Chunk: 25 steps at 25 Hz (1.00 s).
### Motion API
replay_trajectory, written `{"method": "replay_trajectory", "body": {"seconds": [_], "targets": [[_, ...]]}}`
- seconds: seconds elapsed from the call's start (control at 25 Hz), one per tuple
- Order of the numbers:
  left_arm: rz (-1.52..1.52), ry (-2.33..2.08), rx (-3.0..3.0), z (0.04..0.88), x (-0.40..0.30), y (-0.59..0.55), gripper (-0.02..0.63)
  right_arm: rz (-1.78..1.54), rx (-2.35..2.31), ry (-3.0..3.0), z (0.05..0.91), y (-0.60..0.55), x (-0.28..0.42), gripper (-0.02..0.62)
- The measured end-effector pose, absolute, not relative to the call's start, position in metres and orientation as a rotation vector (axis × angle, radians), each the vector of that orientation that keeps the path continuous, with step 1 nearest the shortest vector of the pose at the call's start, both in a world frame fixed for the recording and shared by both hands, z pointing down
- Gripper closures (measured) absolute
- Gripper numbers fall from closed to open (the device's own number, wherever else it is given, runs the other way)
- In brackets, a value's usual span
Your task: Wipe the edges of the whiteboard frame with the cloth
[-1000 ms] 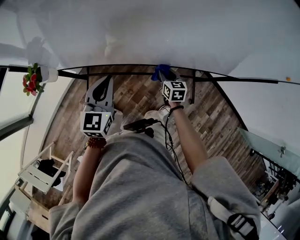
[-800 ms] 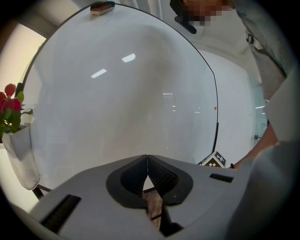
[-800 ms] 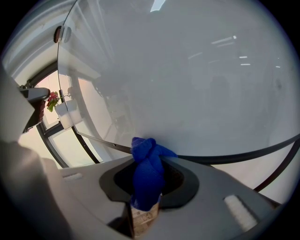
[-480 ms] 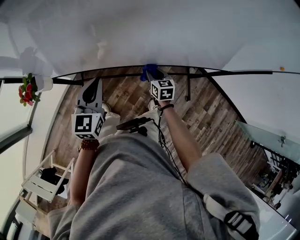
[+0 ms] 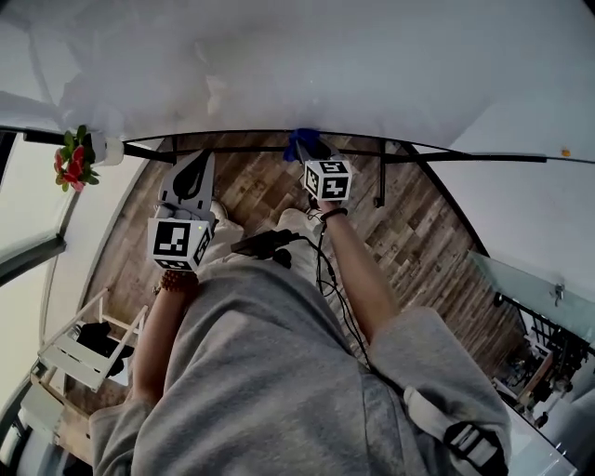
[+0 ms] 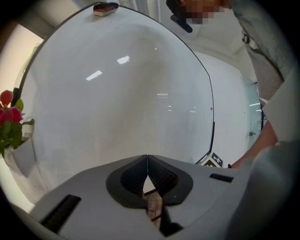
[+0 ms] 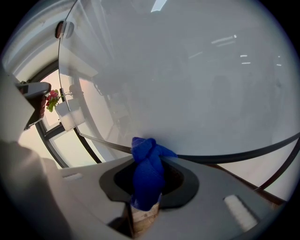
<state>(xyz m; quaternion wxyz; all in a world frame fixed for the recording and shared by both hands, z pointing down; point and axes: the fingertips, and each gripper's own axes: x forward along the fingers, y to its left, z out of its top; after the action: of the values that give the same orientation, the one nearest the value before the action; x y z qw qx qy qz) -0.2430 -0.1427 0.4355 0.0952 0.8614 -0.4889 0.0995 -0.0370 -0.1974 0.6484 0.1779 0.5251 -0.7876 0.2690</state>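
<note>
A large whiteboard [image 5: 307, 65] fills the top of the head view, its thin black bottom frame edge [image 5: 465, 157] running across. My right gripper [image 5: 305, 145] is shut on a bunched blue cloth [image 7: 146, 169], which is pressed against that bottom frame edge [image 7: 243, 153]. The blue cloth [image 5: 298, 141] shows at the frame just above the right gripper's marker cube. My left gripper [image 5: 196, 170] hangs below the frame to the left, jaws shut with nothing between them [image 6: 147, 165], facing the board surface [image 6: 122, 93].
A pot of red flowers [image 5: 72, 160] hangs at the board's left end. An eraser [image 6: 105, 8] sits on the board's top edge. Board stand legs [image 5: 380, 181] drop to the wooden floor [image 5: 418, 232]. White furniture [image 5: 79, 344] stands lower left, glass railing [image 5: 530, 297] on the right.
The right gripper and blue cloth have slid left along the bottom frame edge. The left gripper stays below the frame, shifted slightly with the head's motion.
</note>
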Motion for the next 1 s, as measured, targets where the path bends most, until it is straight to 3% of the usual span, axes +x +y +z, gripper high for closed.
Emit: {"method": "replay_trajectory", "body": {"seconds": [1.0], "targets": [[0.277, -1.401, 2.546, 0.443, -0.300, -0.146, 0.597, 0.877, 1.518, -2.220, 0.646, -0.199, -0.103, 0.492]]}}
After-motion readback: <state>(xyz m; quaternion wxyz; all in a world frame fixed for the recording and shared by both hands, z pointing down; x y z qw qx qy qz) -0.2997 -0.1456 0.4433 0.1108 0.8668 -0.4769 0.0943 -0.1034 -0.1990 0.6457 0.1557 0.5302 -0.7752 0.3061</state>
